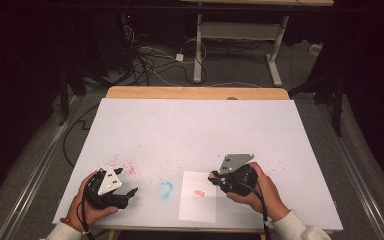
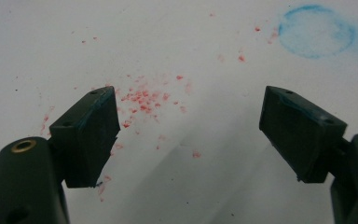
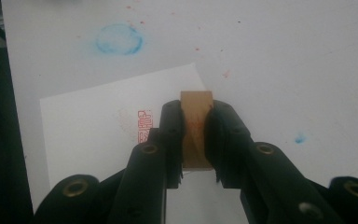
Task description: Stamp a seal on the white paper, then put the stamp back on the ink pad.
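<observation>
Right claw point(image 3: 196, 140), jaws clamped on a small brown wooden stamp block point(image 3: 196, 126), held above a white paper sheet point(image 1: 198, 204) lying on the white-covered worktop point(image 1: 195, 130). A red stamped mark point(image 3: 144, 126), probably a seal impression, sits on the sheet just left of the block. Left claw point(image 2: 189, 135), jaws wide and empty, hovers over scattered red specks point(image 2: 142, 100) near a blue ring stain point(image 2: 316, 31).

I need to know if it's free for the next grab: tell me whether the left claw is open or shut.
Open. In the left gripper view the left claw has its jaws spread wide, nothing between them, above red specks on the white table cover.
</observation>
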### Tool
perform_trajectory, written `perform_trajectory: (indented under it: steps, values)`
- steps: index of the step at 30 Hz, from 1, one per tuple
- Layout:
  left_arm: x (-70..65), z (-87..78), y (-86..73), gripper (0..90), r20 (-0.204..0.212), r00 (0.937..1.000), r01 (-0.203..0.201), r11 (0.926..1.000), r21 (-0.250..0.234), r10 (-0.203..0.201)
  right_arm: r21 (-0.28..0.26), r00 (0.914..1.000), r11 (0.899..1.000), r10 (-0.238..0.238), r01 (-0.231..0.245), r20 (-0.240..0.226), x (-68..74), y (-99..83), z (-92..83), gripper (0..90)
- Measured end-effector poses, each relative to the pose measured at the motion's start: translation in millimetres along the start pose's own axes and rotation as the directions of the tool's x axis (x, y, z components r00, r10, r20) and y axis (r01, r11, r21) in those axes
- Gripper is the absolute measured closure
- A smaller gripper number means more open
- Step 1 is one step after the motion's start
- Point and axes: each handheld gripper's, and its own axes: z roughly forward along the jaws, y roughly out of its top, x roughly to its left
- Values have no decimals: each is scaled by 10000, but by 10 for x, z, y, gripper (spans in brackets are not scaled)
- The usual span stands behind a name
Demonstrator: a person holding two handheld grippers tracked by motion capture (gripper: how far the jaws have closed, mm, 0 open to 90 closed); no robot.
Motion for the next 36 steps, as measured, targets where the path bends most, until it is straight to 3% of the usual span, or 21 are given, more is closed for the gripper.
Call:
perform_trajectory:
  steps: [20,25,36]
  values:
    - [-2,-11,1,200,8,9999,-172,9998,-75,172,-30,9981,9998,210,-209,576,-75,-89,-244,756]
    - [0,-18,-6,200,41,10000,-26,10000,-30,26,-118,9968,9994,320,-313,727,-112,-125,-315,756]
    - [-30,-8,33,199,23,9998,-207,9998,-22,207,117,9897,9976,655,-675,1272,-172,-308,-458,755]
